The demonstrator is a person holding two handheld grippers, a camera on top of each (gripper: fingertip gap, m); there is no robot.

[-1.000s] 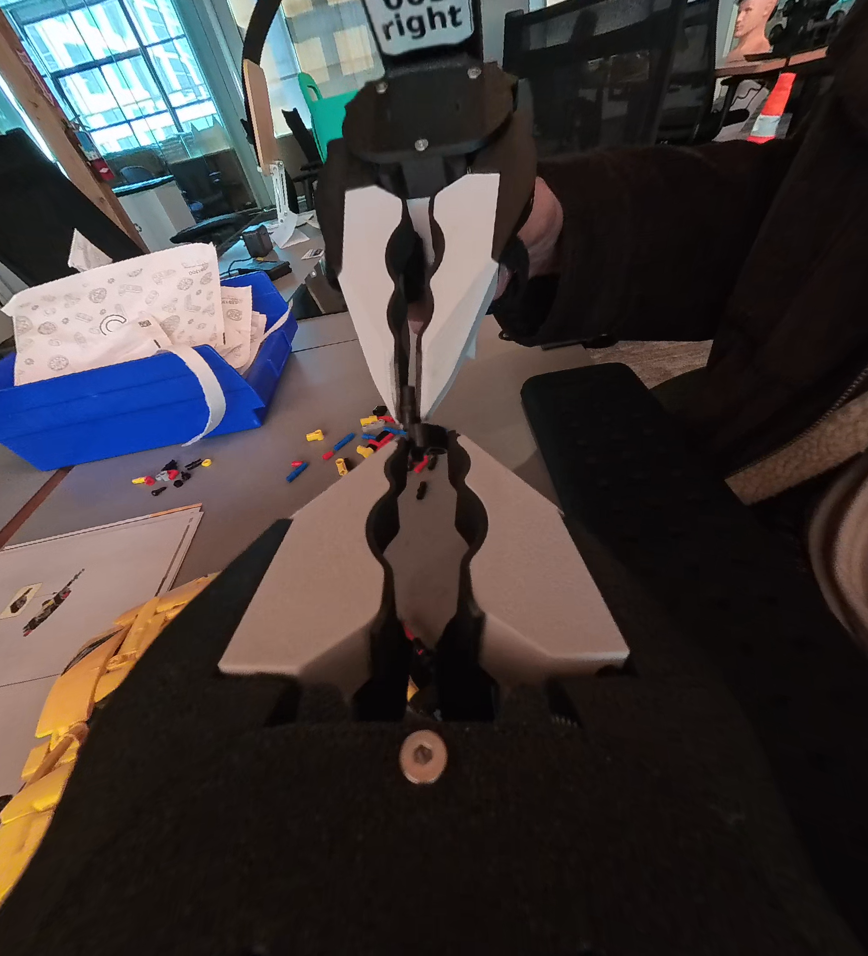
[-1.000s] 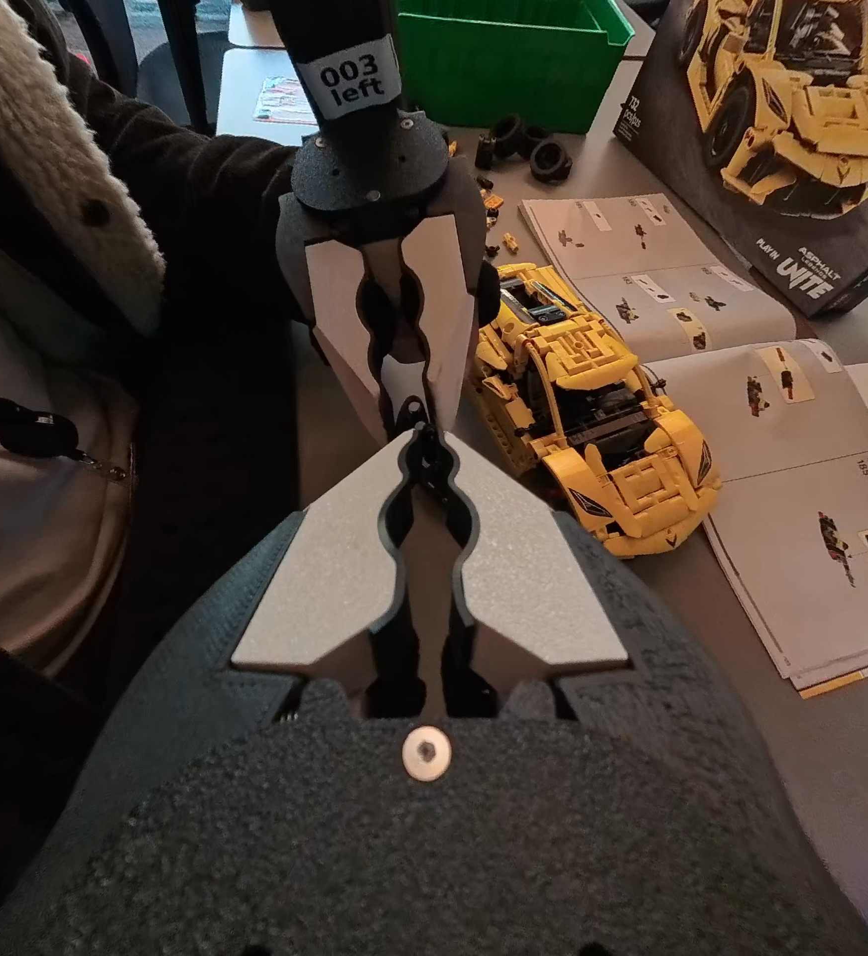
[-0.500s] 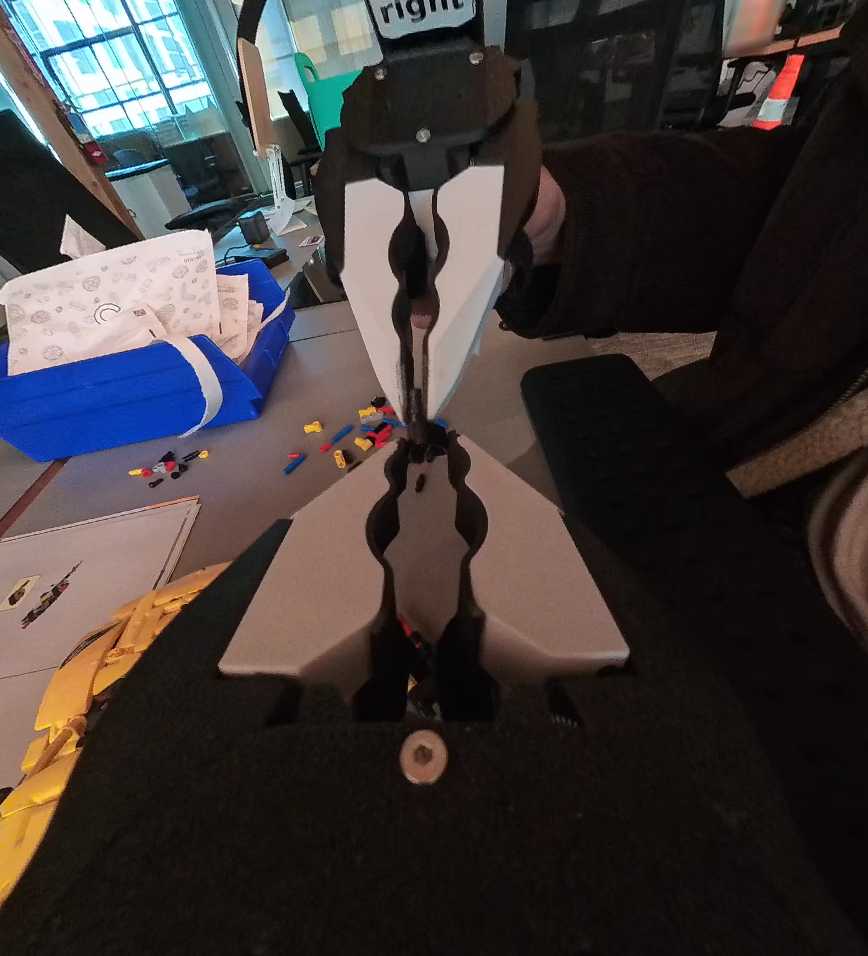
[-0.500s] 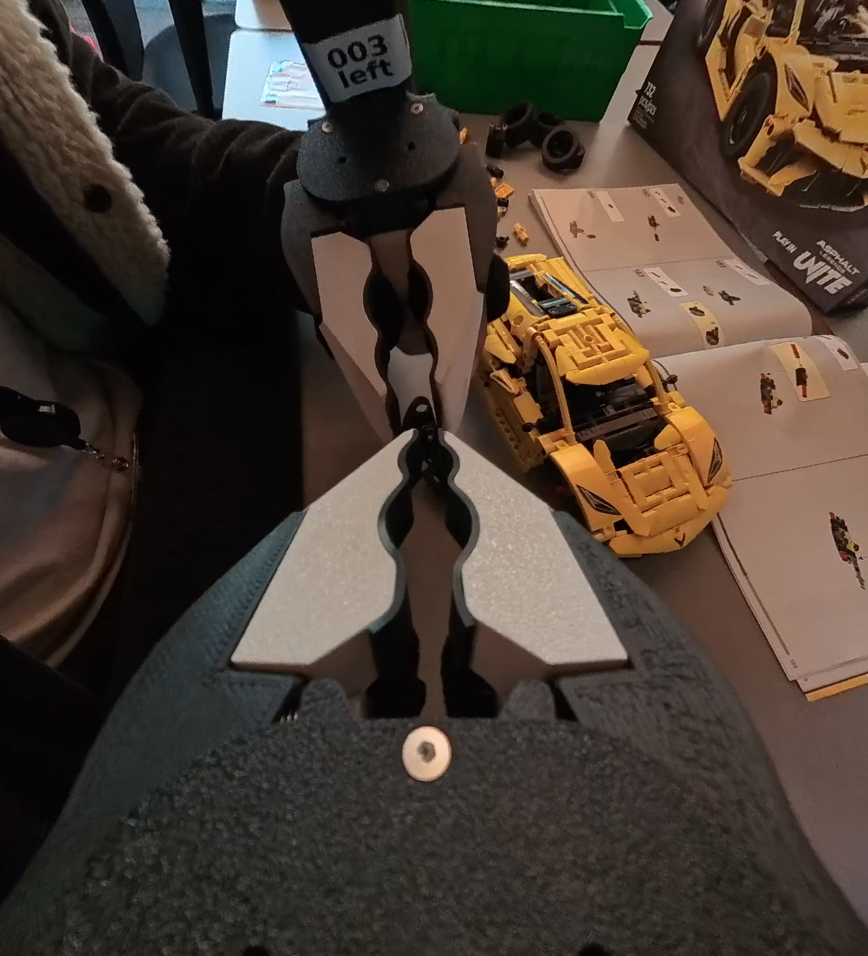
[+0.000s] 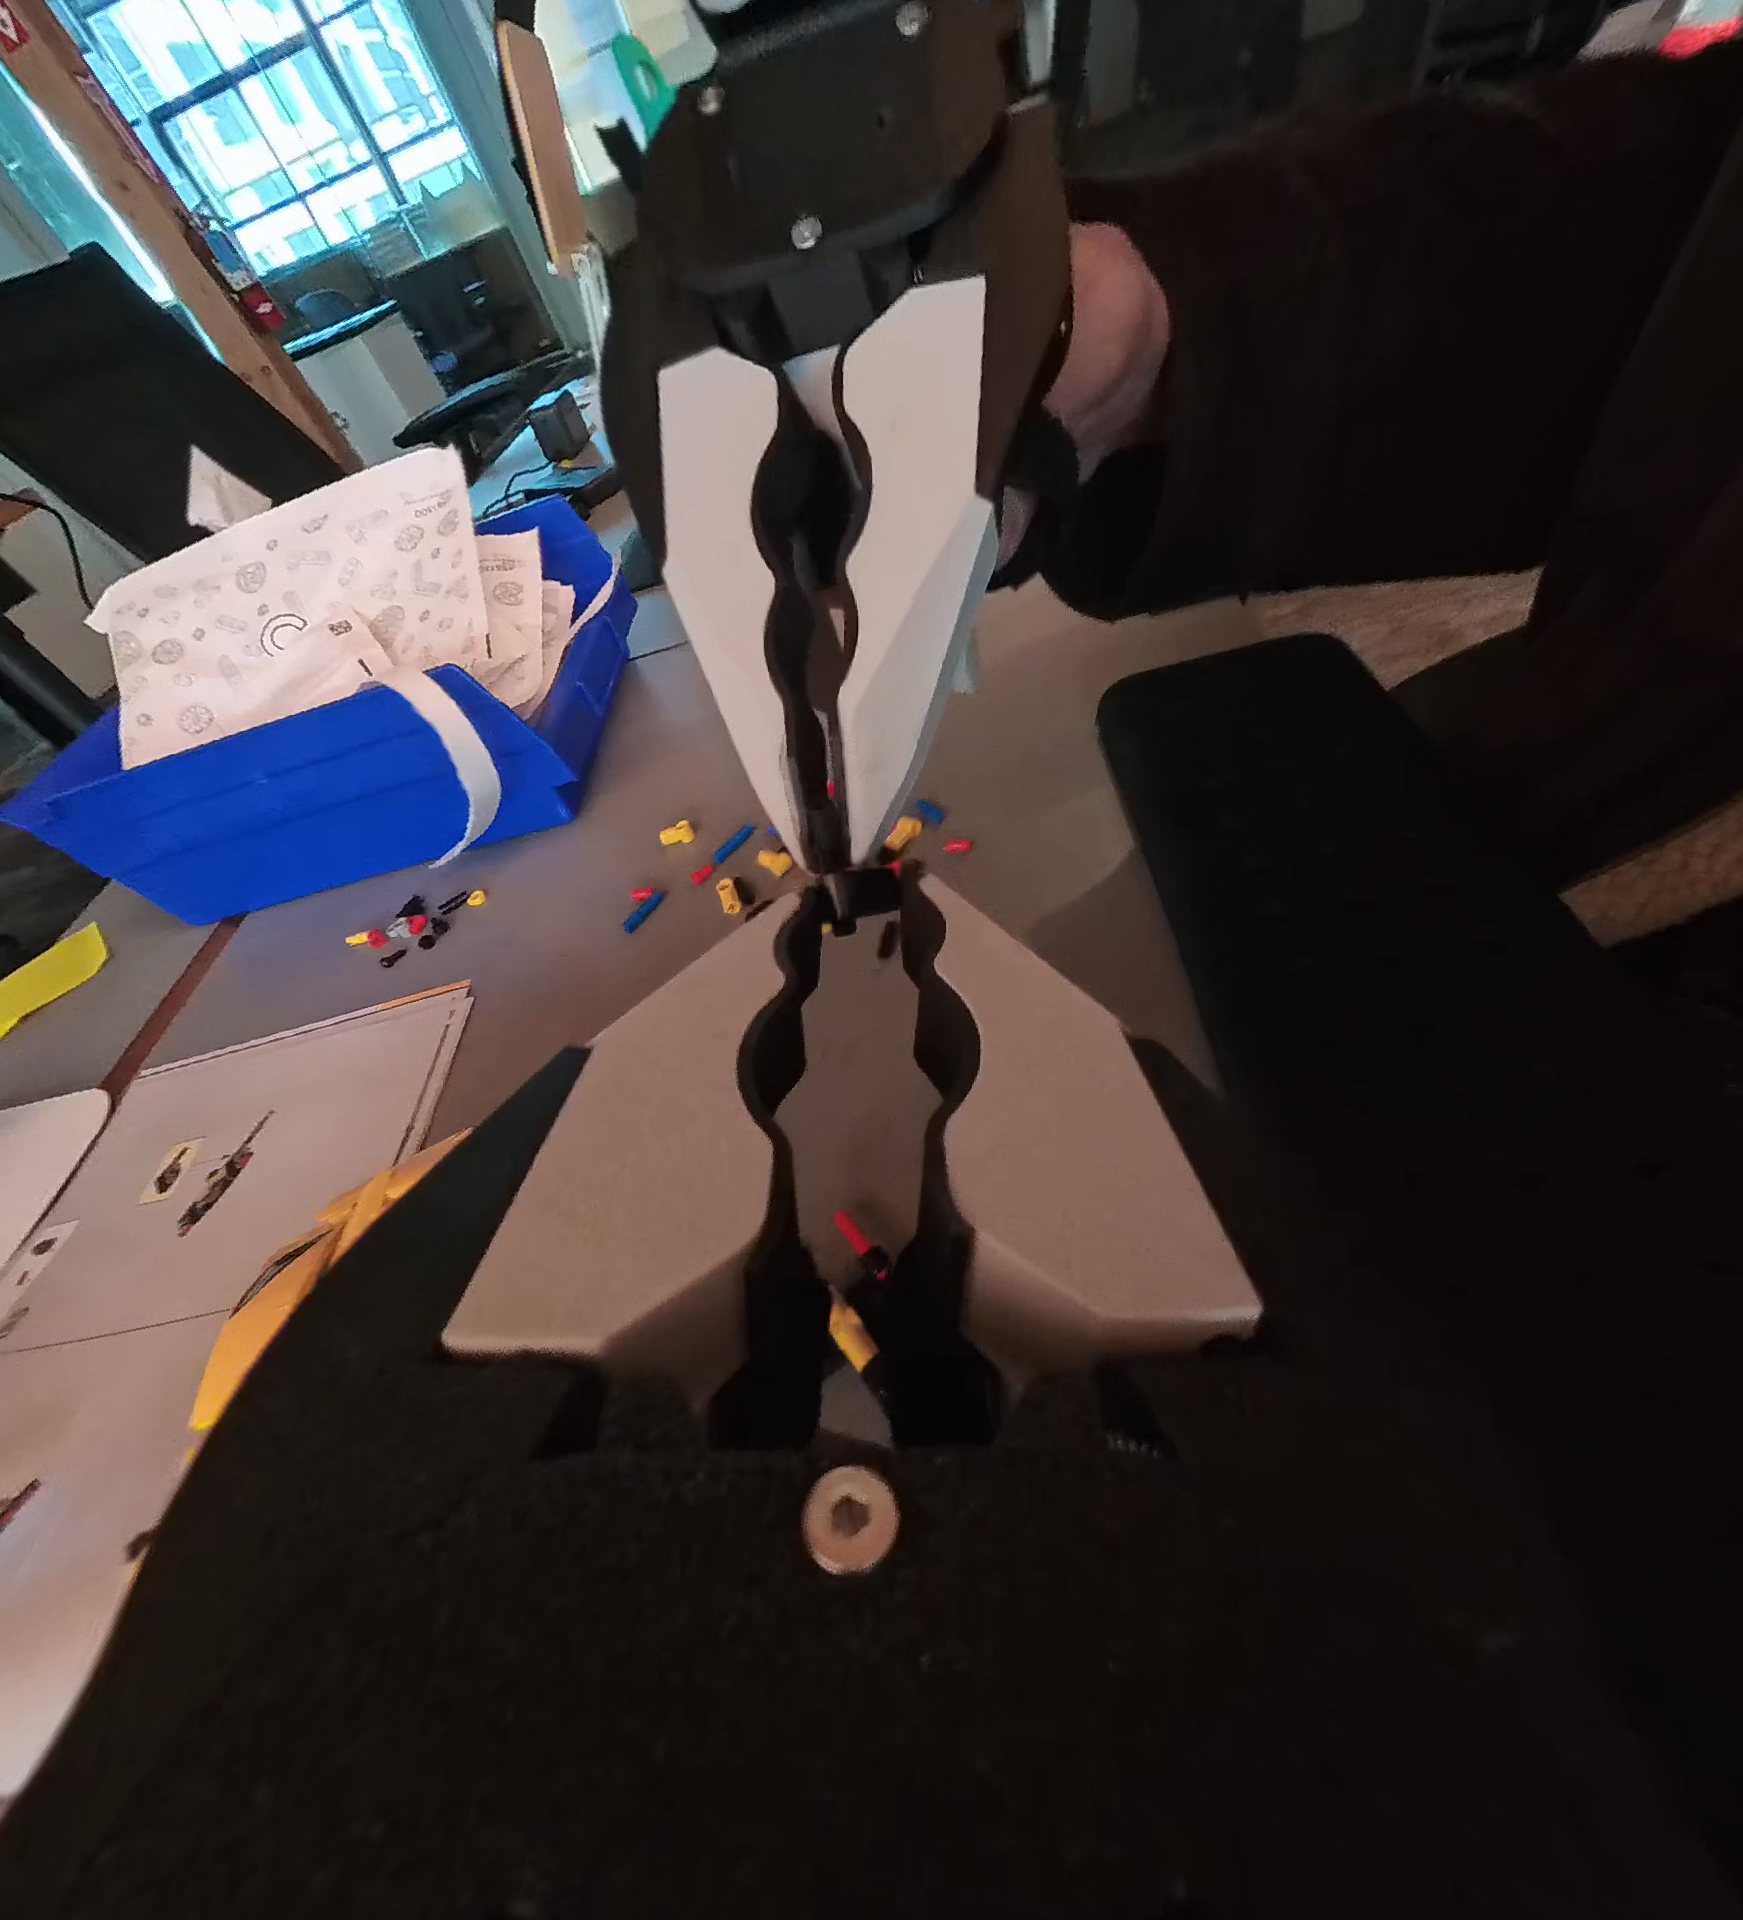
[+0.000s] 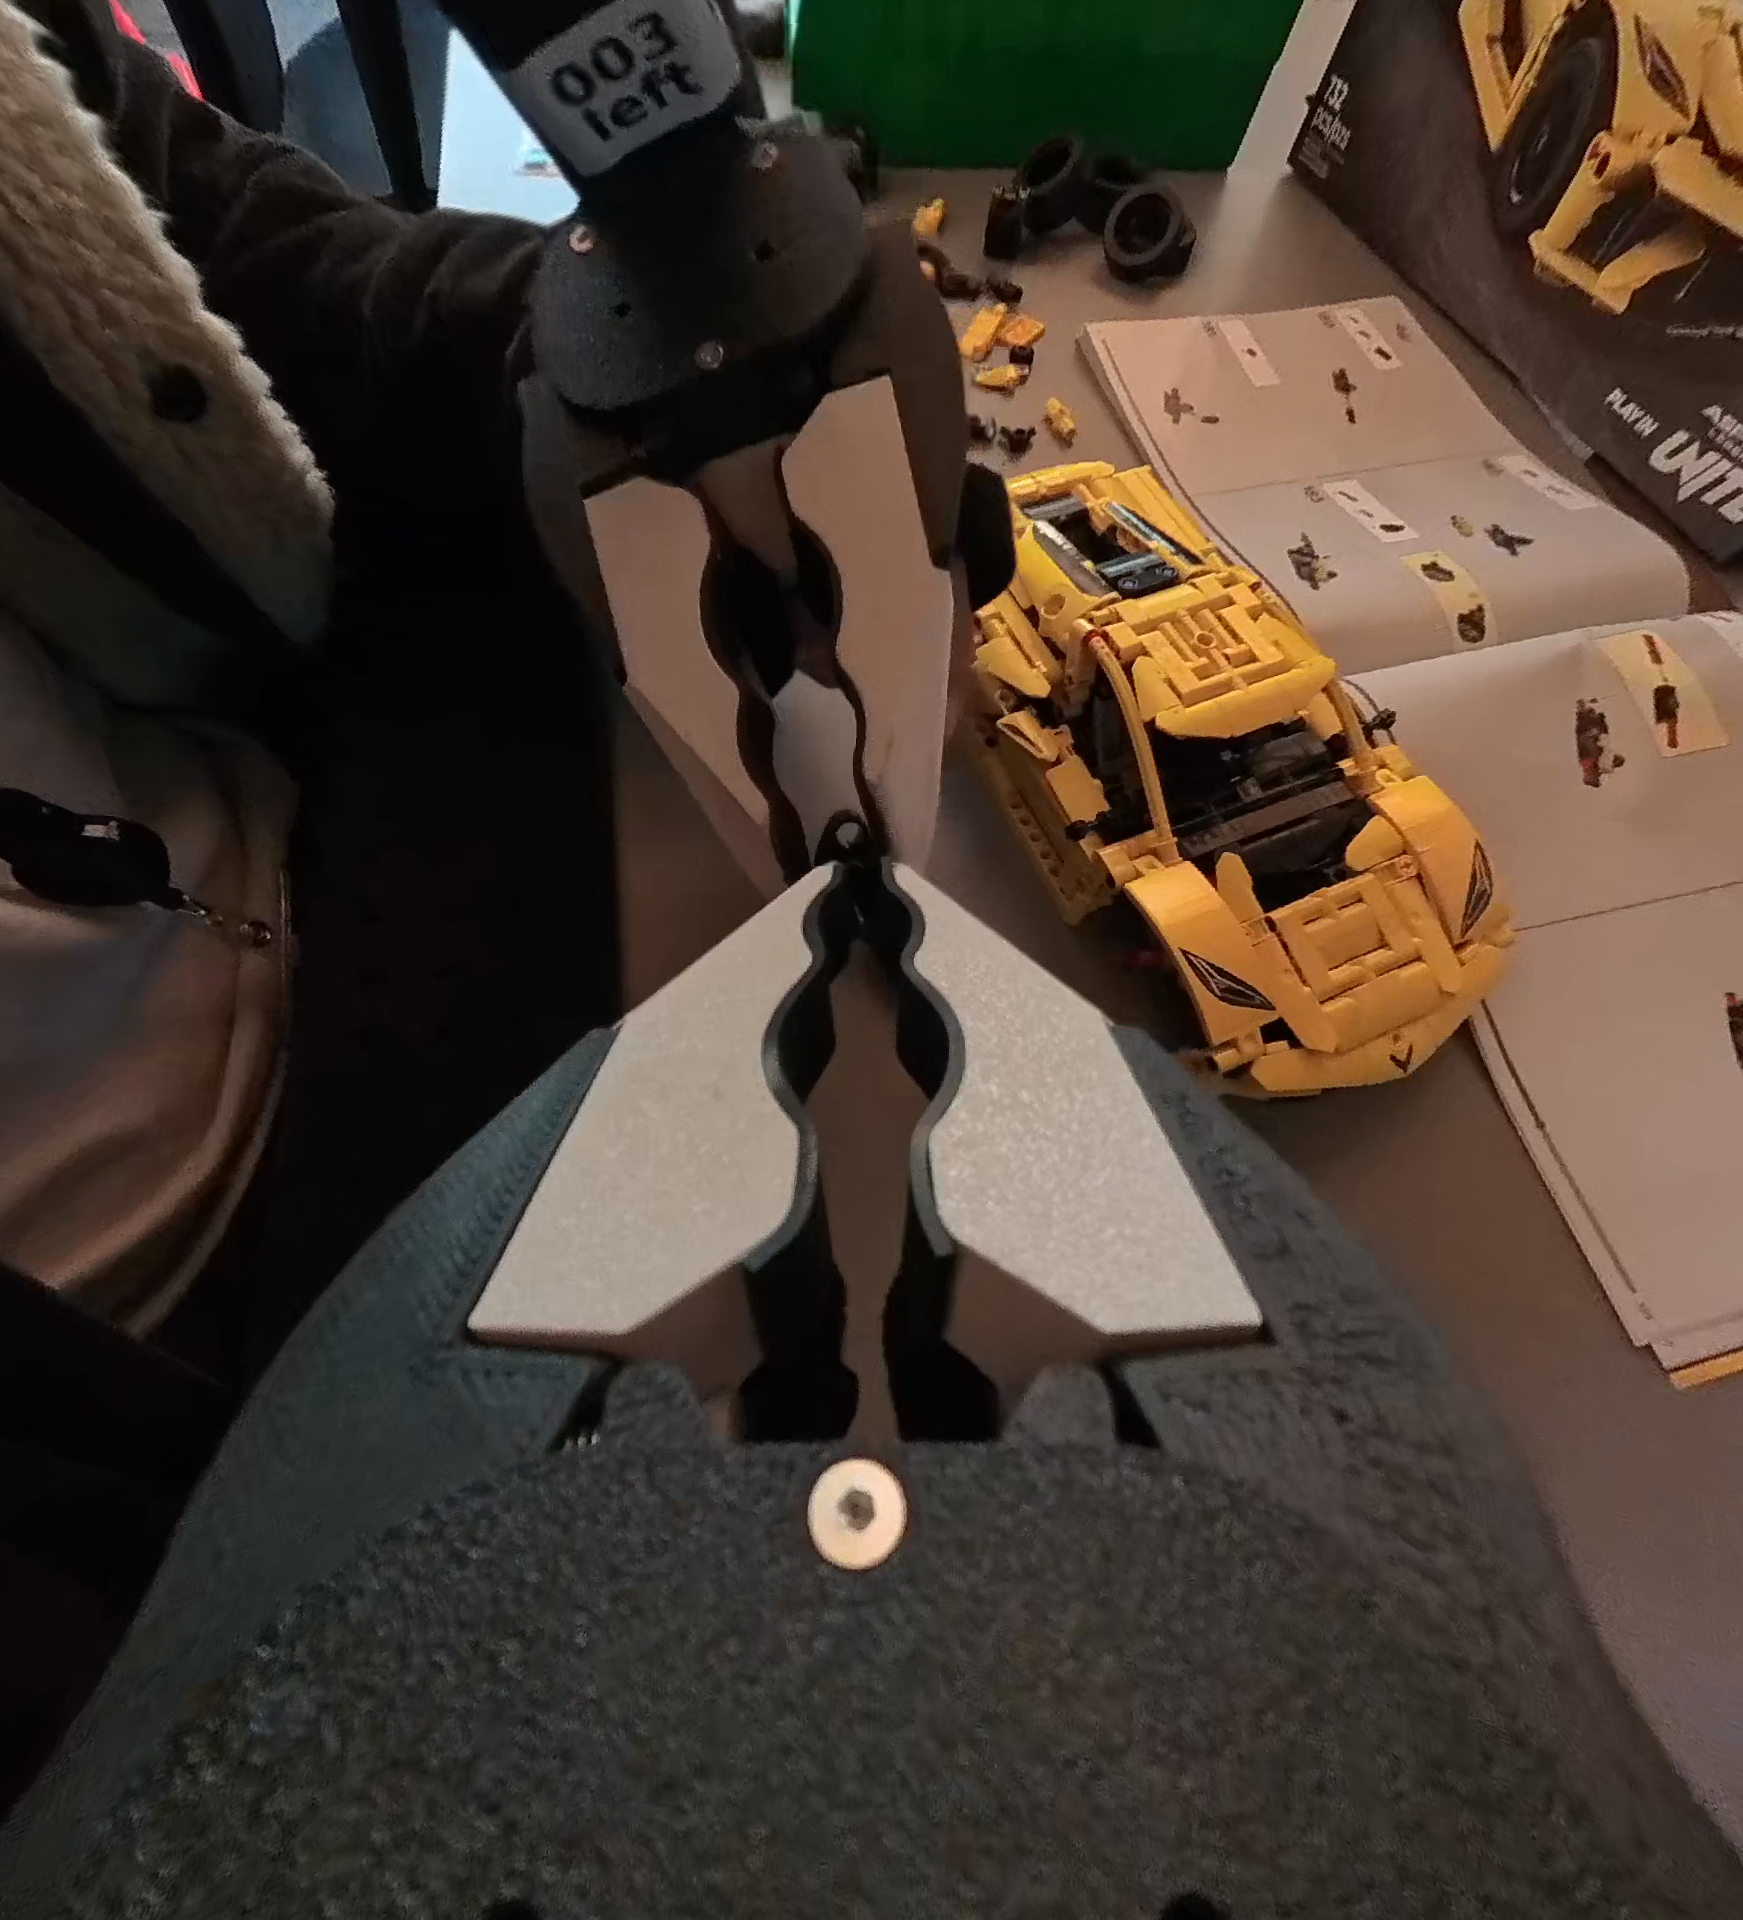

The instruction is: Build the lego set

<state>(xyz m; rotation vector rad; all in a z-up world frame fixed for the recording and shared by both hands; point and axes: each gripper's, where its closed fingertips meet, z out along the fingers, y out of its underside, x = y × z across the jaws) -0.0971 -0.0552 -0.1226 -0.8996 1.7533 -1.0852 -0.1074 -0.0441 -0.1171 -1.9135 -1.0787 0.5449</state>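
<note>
Tip to tip above the grey surface (image 6: 1625,1558): the left gripper (image 5: 854,906) has its fingers narrowed on a small black lego piece (image 5: 862,894), and the right gripper (image 6: 859,894) meets it head-on, fingers pinched nearly together on a thin black part (image 6: 851,842). Just beyond, the yellow lego car (image 6: 1220,790) sits on the open instruction booklet (image 6: 1625,790). Loose coloured pieces (image 5: 721,883) are scattered behind the tips, and farther back stand a blue bin (image 5: 327,790) of paper bags, black tyres (image 6: 1137,223) and the set's box (image 6: 1625,208). Compared with a second ago, both grippers remain joined, tilted slightly.
</note>
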